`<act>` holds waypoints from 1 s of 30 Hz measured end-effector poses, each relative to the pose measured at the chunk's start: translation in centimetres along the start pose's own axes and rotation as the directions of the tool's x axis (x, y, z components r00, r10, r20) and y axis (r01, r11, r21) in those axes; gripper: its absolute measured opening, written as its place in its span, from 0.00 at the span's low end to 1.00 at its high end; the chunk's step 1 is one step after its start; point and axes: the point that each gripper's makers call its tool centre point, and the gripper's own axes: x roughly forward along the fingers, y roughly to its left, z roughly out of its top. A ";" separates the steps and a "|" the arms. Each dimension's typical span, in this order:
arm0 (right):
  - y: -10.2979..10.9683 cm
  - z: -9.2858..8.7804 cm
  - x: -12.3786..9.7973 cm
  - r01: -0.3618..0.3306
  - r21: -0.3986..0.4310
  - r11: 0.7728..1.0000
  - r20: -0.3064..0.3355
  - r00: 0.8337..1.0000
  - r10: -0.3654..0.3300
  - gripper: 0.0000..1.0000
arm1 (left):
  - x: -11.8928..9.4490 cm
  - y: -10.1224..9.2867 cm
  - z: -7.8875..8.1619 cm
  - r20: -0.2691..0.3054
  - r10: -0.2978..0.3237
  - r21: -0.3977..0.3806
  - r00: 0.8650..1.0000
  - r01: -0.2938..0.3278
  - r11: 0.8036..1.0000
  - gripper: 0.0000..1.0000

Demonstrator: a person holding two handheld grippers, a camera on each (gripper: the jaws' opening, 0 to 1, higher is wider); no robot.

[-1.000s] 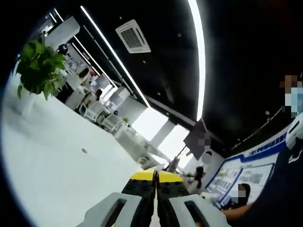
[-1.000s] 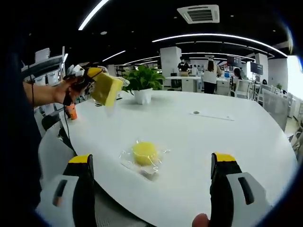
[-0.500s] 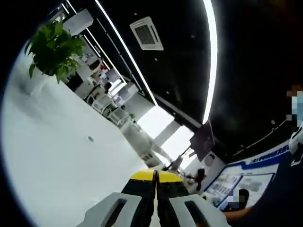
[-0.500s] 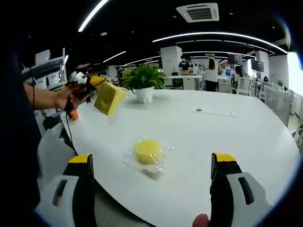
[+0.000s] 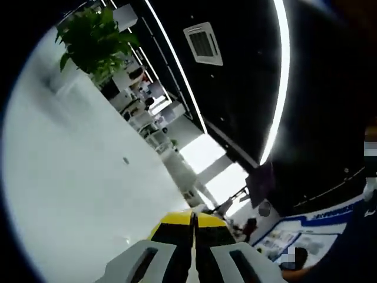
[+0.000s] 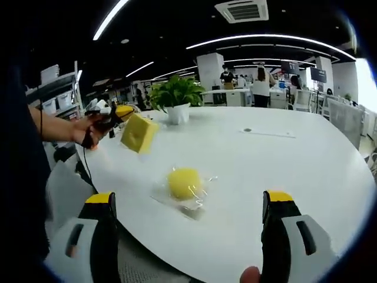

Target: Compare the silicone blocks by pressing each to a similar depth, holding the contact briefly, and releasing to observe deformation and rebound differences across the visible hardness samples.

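The left tongs [image 6: 121, 112], seen in the right gripper view, are clamped on a yellow square silicone block [image 6: 139, 133] and hold it in the air above the white counter [image 6: 283, 159], between the potted plant [image 6: 175, 94] and the near counter edge. In the left gripper view those jaws meet with no gap and the block cannot be made out there, so the grip seems to take only the block's edge. The right tongs [image 6: 191, 218] stand wide apart, holding nothing, with a round yellow silicone block [image 6: 184, 183] in a clear wrapper [image 6: 197, 206] lying on the counter between them and the plant.

The likeliest trouble is the square block slipping or swinging out of that thin edge grip and dropping onto the counter. The crinkled wrapper could also let the round block skid under a press, spoiling a like-for-like depth.

Compared with a second ago, the square block sits lower and nearer the round one. The left gripper view has rolled, so the plant [image 5: 94, 35] now lies higher in it. The right tongs are spread as before.
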 end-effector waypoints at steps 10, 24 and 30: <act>0.1 -0.4 -0.2 0.000 0.012 1.000 -0.017 1.000 0.000 0.97 | 0.1 1.8 -1.2 -0.020 0.030 -0.028 0.999 -0.031 0.999 0.00; 0.5 -1.1 -0.2 -0.002 0.018 1.000 -0.040 0.999 0.003 0.97 | 0.0 5.4 -3.4 -0.083 0.121 -0.025 0.989 -0.123 0.992 0.00; 0.7 -1.4 -0.3 -0.006 0.011 1.000 -0.053 0.999 0.006 0.97 | -0.3 7.6 -3.5 -0.082 0.202 0.021 0.976 -0.201 0.979 0.00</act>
